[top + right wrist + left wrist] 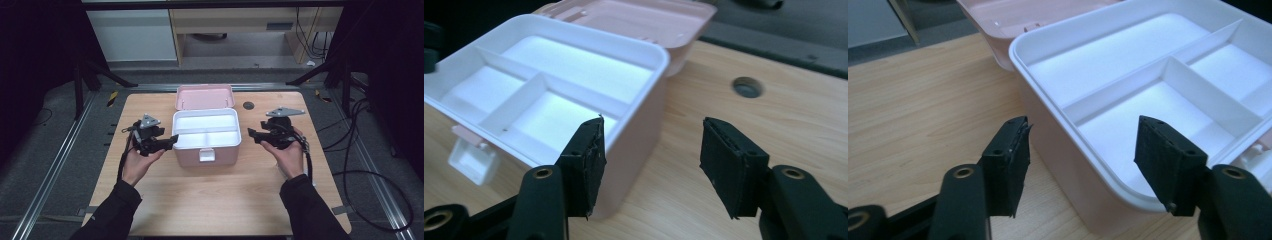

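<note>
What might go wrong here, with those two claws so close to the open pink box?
The left gripper and right gripper flank the box with open jaws. Uneven contact might slide it across the table. A grip on the white tray rim alone might lift it out. The latch could snag.

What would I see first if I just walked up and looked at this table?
A pink box sits in the middle of the wooden table, lid flipped open behind it, with a white tray of three empty compartments inside. A black gripper waits on each side, the left gripper and right gripper, both open.
</note>
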Available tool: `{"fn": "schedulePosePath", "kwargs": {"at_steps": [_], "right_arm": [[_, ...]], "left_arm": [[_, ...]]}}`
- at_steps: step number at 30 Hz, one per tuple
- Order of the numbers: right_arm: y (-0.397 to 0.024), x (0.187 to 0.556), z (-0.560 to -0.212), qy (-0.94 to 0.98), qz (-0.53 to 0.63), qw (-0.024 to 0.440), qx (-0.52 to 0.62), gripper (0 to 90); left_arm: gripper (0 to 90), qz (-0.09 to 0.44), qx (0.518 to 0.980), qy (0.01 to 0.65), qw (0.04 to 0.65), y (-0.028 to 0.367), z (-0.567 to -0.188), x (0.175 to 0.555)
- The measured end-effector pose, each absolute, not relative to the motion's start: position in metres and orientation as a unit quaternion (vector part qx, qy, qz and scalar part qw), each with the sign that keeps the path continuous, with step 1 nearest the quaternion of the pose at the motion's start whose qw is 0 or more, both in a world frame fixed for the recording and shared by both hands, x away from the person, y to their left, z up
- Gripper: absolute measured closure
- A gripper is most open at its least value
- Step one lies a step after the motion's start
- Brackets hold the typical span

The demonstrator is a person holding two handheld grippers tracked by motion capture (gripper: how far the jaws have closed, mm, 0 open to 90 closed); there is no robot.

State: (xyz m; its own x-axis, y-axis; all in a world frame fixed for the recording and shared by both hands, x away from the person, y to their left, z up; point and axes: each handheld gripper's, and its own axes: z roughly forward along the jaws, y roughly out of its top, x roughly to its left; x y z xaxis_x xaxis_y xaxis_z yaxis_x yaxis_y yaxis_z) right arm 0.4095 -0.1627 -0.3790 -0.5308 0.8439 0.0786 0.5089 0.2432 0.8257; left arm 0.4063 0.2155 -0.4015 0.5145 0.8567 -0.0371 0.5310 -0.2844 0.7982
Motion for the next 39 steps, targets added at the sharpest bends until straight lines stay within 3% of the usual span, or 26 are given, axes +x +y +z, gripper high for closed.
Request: {"fn": "schedulePosePath", "kwargs": {"at_steps": [9,18,24,39], "right_arm": [[-0.123,0.428,-0.409,0.795,0.405,0.174,0.417,51.1],[-0.122,0.427,-0.417,0.790,0.416,0.151,0.424,57.3],[-0.120,0.421,-0.415,0.792,0.408,0.162,0.423,59.8],[-0.121,0.406,-0.412,0.790,0.403,0.163,0.432,58.4]], "left_arm": [[54.4,0.189,0.788,0.444,0.381,0.210,-0.417,0.422],[55.1,0.188,0.787,0.440,0.389,0.211,-0.419,0.424],[55.5,0.186,0.790,0.433,0.392,0.212,-0.419,0.425],[57.2,0.191,0.796,0.424,0.387,0.207,-0.419,0.421]]}}
